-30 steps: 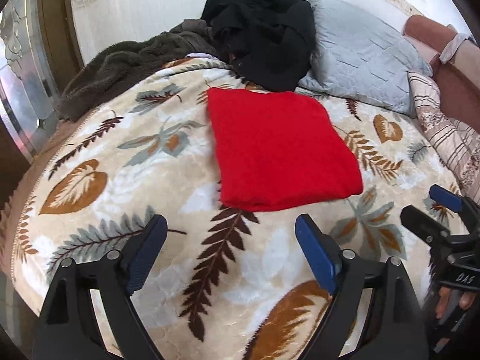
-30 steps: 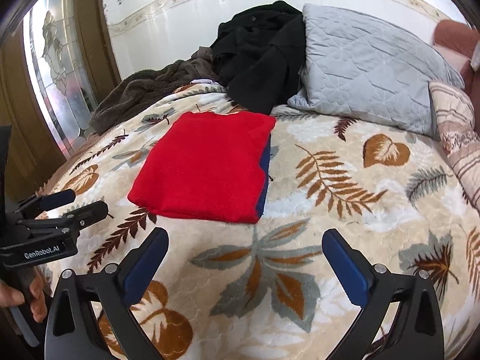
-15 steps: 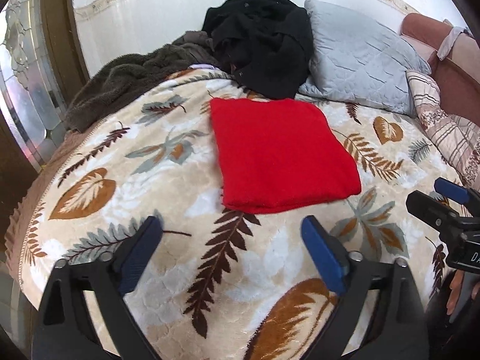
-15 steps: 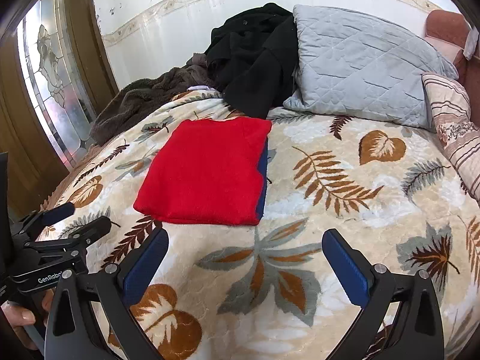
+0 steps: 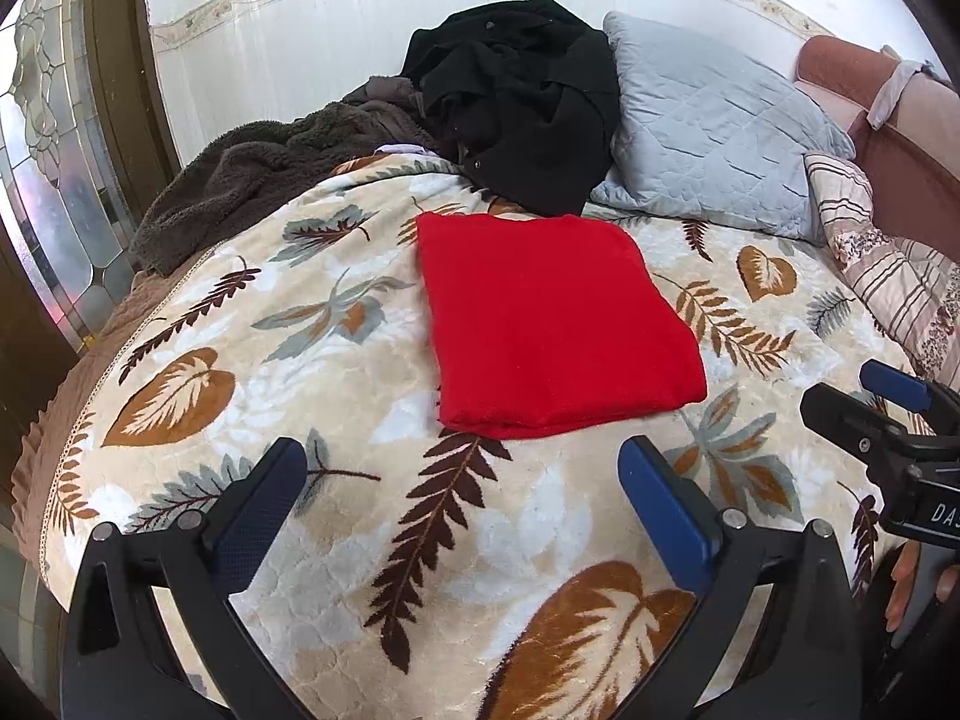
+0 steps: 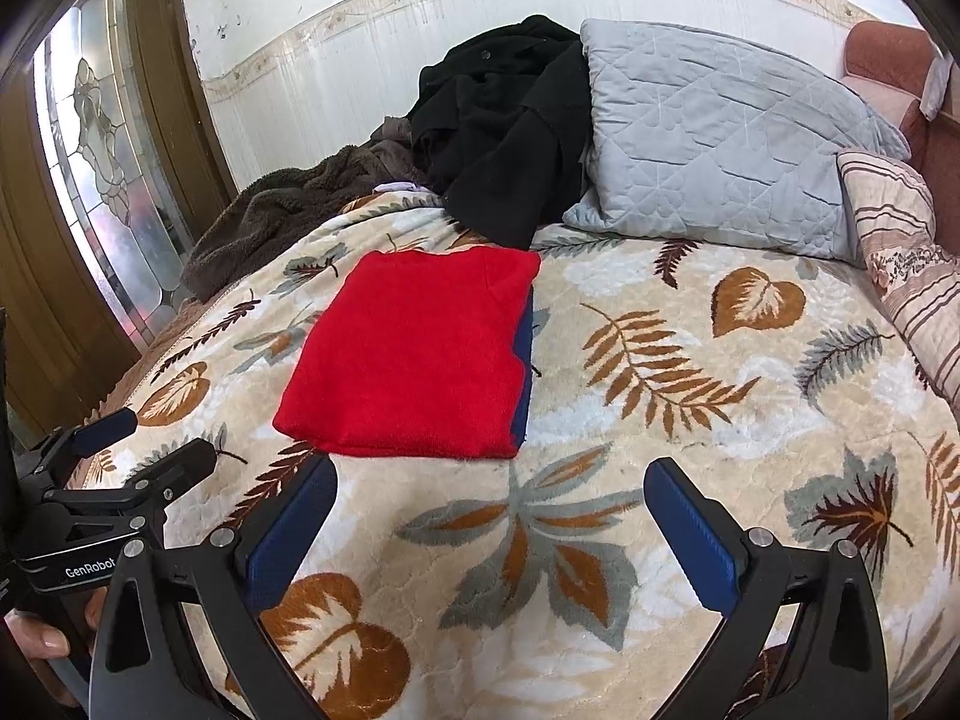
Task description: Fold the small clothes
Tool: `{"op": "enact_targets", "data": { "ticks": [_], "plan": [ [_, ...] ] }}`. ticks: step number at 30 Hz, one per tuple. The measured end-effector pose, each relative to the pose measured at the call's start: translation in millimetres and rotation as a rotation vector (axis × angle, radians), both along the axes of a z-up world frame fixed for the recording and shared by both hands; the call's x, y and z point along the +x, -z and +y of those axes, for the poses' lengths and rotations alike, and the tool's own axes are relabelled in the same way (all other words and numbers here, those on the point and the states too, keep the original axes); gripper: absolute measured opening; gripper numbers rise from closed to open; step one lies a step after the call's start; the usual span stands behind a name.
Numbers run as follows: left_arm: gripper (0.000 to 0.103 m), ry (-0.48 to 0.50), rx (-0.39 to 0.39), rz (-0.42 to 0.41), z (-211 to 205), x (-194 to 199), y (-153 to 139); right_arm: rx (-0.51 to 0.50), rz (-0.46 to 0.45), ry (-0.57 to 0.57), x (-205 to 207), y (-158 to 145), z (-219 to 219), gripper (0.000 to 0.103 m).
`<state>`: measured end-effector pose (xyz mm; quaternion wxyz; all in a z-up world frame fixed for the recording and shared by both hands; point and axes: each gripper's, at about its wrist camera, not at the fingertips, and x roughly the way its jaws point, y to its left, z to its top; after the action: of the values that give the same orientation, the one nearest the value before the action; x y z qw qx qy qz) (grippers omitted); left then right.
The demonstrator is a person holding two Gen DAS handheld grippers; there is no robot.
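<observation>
Door panel (image 5: 42, 192): leaded glass in a wood frame, at 9 o'clock in the left wrist view.
Brown fleece (image 5: 252, 180): heaped at the bed's far left edge, about 10 o'clock.
Leaf blanket (image 5: 336, 396): cream with brown and grey leaves; covers the bed and bears everything below.
Left gripper (image 5: 462, 498): jaws spread wide, holding nothing, low over the blanket near the front edge.
Red garment (image 5: 552, 318): folded into a flat rectangle, lying on the blanket at 12 o'clock from the left gripper, a touch toward 1; near, not touching. Long axis runs away from the grippers toward the wall.
Blue strip (image 6: 525, 372): shows along the garment's right edge in the right wrist view; probably an inner layer or a second piece, the view is too poor to say.
Black clothing (image 5: 516, 102): loose pile just behind the red garment's far edge, untouched.
Grey quilted pillow (image 5: 714, 138): at 1 o'clock, beside the black pile.
Right gripper (image 6: 492, 516): jaws spread wide, empty; the red garment lies at 11 o'clock from it.
Striped pillow (image 6: 900, 252): at 2 o'clock.
Nearer arm: judged the left, since the garment sits almost straight ahead of it.
Stage: red piece looks finished; black pile likely next.
</observation>
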<state>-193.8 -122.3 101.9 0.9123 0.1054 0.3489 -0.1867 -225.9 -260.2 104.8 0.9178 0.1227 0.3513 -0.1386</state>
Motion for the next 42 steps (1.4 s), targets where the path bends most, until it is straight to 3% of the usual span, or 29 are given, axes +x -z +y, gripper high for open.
{"op": "enact_targets", "data": {
  "ticks": [42],
  "plan": [
    [0.103, 0.031, -0.005, -0.001, -0.4, 2.9, -6.7, -0.003, 0.008, 0.01, 0.9, 0.4, -5.9, 0.103]
  ]
}}
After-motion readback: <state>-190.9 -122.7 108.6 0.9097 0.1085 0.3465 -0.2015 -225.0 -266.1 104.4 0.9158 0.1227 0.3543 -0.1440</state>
